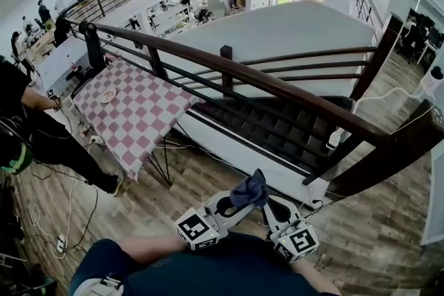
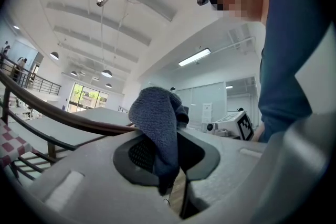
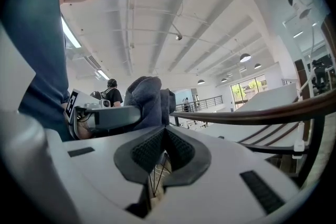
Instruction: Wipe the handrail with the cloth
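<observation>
The brown wooden handrail (image 1: 277, 85) runs from upper left down to a dark post at the right, well ahead of both grippers. Low in the head view, my left gripper (image 1: 243, 203) is shut on a dark blue cloth (image 1: 250, 190), which bunches up above its tips. In the left gripper view the cloth (image 2: 156, 123) hangs pinched between the jaws of the left gripper (image 2: 167, 165), with the handrail (image 2: 63, 115) behind. My right gripper (image 1: 268, 204) sits close beside it, and in its own view the right gripper (image 3: 164, 136) is shut on nothing, the cloth (image 3: 147, 99) just beyond it.
A pink-and-white checkered table (image 1: 132, 111) stands at the left below the rail. A person in black (image 1: 41, 128) stands beside it. Dark stairs (image 1: 277, 128) descend behind the railing, and a thick end post (image 1: 388, 163) stands at the right. Cables (image 1: 66, 218) lie on the wooden floor.
</observation>
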Demonstrator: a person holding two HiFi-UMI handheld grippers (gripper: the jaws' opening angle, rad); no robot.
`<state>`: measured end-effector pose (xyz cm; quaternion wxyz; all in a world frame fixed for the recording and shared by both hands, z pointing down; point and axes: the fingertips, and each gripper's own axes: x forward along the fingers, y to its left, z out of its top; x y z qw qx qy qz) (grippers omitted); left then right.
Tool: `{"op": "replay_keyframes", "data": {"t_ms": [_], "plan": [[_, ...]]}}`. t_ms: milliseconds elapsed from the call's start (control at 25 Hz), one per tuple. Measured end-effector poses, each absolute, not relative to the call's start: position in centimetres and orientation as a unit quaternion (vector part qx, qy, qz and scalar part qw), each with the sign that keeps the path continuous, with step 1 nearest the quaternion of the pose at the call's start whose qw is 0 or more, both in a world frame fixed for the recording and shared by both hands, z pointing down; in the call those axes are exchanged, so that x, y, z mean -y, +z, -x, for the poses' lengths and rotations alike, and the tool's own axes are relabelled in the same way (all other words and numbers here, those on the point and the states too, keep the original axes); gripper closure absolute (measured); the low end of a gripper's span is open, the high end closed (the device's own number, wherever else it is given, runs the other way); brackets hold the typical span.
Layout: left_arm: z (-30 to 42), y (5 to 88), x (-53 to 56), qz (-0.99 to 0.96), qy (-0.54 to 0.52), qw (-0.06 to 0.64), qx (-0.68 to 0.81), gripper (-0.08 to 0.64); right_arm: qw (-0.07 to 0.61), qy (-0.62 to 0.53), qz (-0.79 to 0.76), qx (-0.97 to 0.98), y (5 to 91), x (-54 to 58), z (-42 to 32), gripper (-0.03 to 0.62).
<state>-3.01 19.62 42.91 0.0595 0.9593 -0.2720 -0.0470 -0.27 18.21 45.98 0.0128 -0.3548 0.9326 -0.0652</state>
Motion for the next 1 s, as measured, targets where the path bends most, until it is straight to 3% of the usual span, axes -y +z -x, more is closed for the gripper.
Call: {"op": "replay_keyframes", "data": {"t_ms": [520, 1000], "plan": [[6.0, 43.4, -3.0, -0.959, -0.07, 0.047, 0.27, 0.491, -0.025, -0.068, 0.374, -0.925, 46.9, -2.4, 1.9, 0.581], [12.7, 42.2, 13.4, -0.965, -0.072, 0.062, 0.243, 0.491, -0.032, -0.088, 0.398, -0.913, 44.9, 12.7, 9.3, 0.581]]}}
